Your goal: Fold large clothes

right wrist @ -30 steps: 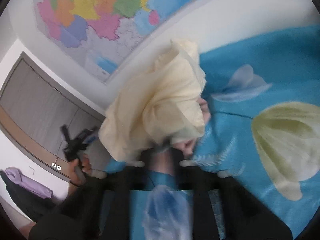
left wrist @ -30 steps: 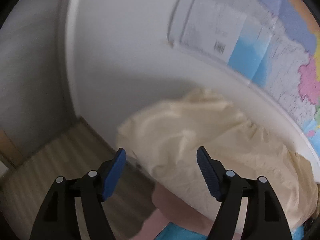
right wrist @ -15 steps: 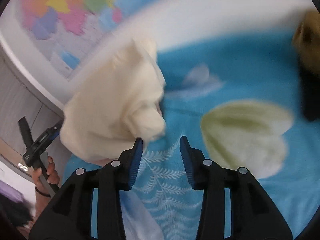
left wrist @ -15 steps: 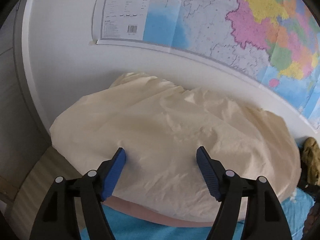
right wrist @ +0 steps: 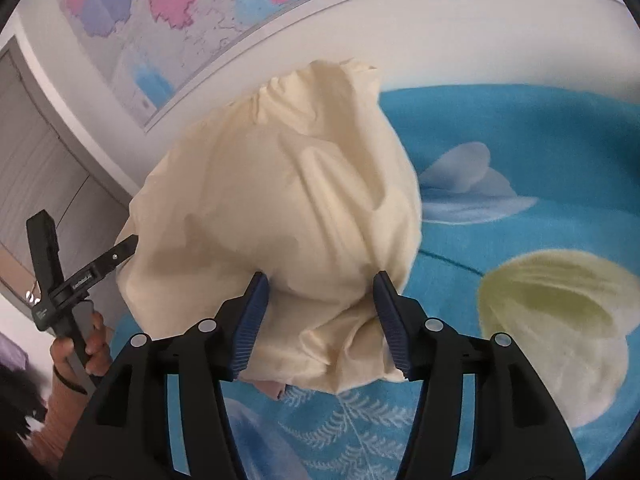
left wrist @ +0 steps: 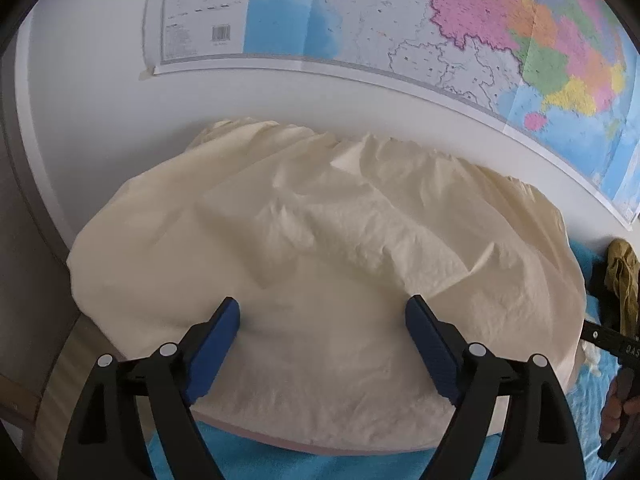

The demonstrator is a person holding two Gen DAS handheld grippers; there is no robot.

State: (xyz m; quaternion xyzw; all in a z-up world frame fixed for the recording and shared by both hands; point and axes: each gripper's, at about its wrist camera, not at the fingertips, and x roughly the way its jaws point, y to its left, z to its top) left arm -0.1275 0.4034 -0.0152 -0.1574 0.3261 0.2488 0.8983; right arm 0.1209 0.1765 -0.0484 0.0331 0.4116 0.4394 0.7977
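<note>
Bedsheet of bright blue fabric with a pale floral print [right wrist: 520, 152] covers the bed, below a coloured paper wall map [left wrist: 400, 28] at 12 o'clock. Crumpled cream cloth garment [left wrist: 320, 248] lies heaped on the sheet against the wall. Left claw [left wrist: 323, 322] hangs over it, blue pads spread wide, grasping nothing. Right claw [right wrist: 320, 300] is likewise released, its pads straddling a cream fold at 6 o'clock.

White wall [left wrist: 100, 92] far. Big colourful map [left wrist: 500, 28] taped on it. Blue flowery bed sheet [right wrist: 520, 208] near. Grey door [right wrist: 36, 168] left.
</note>
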